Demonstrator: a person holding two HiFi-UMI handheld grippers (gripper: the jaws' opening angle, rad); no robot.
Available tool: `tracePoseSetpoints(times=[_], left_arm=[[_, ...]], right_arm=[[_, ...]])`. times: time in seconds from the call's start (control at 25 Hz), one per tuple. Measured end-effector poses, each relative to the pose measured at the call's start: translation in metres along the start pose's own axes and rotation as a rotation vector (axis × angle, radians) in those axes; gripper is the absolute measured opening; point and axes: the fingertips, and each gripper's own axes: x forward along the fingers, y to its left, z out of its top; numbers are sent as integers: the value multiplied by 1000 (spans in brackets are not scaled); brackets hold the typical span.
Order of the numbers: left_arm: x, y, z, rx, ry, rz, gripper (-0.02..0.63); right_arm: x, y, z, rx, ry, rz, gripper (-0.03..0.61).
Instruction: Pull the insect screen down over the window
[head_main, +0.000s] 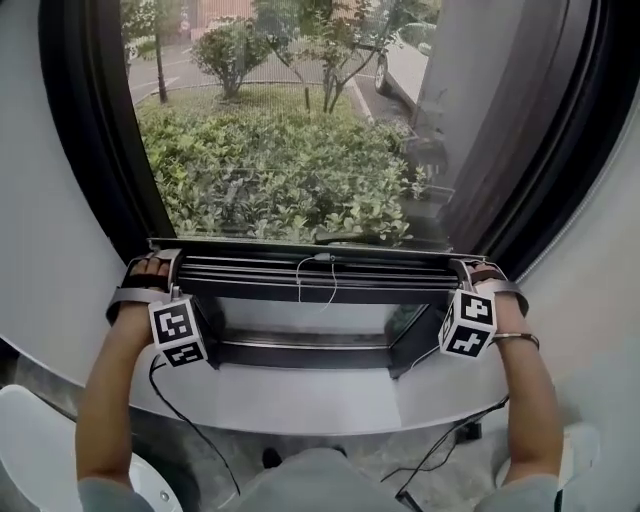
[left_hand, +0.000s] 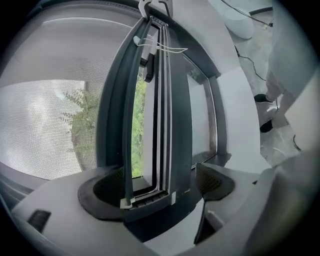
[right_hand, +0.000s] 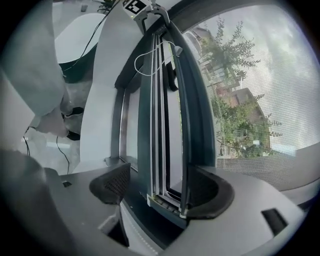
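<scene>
The insect screen's dark bottom bar (head_main: 310, 270) lies level across the window, a little above the lower frame (head_main: 300, 350). Its mesh (head_main: 290, 130) is stretched above it over the opening. My left gripper (head_main: 160, 268) is shut on the bar's left end, and my right gripper (head_main: 468, 272) is shut on the right end. In the left gripper view the bar (left_hand: 160, 125) runs away between the jaws of the left gripper (left_hand: 155, 192), with mesh (left_hand: 45, 125) to its left. The right gripper view shows the same bar (right_hand: 165, 125) in the right gripper (right_hand: 162, 192), beside mesh (right_hand: 260, 100). A white pull cord (head_main: 318, 275) hangs at mid-bar.
A grey sill (head_main: 300, 395) runs below the window between dark side frames (head_main: 110, 150). A white chair (head_main: 30, 440) stands at the lower left, and cables (head_main: 450, 445) lie on the floor at the right. Shrubs (head_main: 280, 170) and a parked car (head_main: 410, 60) are outside.
</scene>
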Motion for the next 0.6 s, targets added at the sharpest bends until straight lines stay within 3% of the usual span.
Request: tracePoseSetpoints(times=[0.32,0.6], left_arm=[[20,-36,2,-24,-6,-31,457],[30,-45,4,-44,-6,-13,457]], right_arm=[[28,30,3,-8,6,37,364],[40,35,6,-10,4,14,364]])
